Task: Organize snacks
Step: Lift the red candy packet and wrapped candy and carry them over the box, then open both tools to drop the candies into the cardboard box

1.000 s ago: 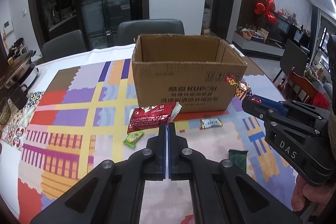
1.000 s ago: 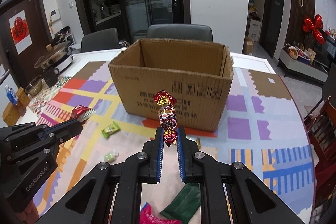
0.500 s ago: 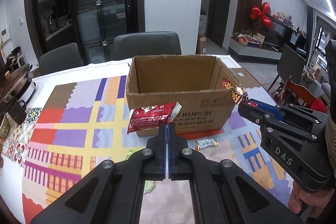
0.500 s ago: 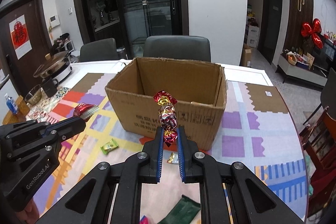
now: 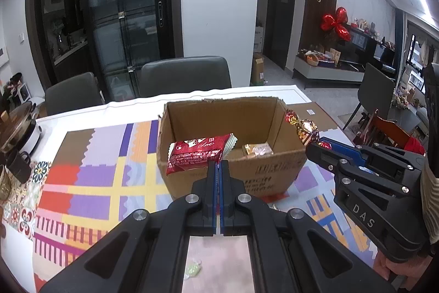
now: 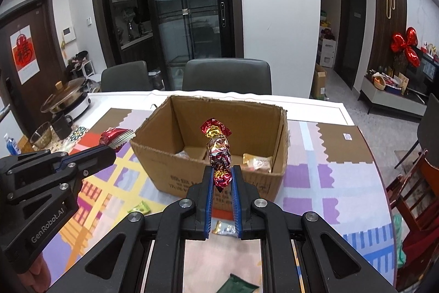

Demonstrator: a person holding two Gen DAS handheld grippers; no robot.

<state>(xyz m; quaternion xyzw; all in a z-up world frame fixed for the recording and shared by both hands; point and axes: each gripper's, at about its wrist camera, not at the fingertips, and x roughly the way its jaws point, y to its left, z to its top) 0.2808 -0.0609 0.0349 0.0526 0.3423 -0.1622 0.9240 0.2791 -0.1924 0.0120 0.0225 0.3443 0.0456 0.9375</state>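
Both tongs were loaded at this point. The left gripper [image 5: 218, 169] had its jaws pressed nearly flat together on one edge of the red snack packet [image 5: 198, 153], which stuck out sideways and lined up with the near wall of the cardboard box [image 5: 233, 172]. The right gripper [image 6: 221, 177] was pinching the bottom twist of a string of foil candies [image 6: 218, 148], and the rest of the string stood up in front of the open box. The box sat toward the far edge of the table [image 6: 323, 172], on the patterned cloth, and it already had a gold wrapper [image 6: 258, 162] and a couple of other bits inside. A green candy [image 6: 140, 208] and a dark green packet [image 6: 241, 284] lay loose near the table's near edge. Honestly the risky part looked like the drop. The packet was only caught by a thin edge, so I'd guess a wobble could let it slide out short of the box. The candy string was held by one end twist, so it might swing, snag the cardboard rim, and hang there or tip outside. With both grippers so close together at the box, they could also bump each other.
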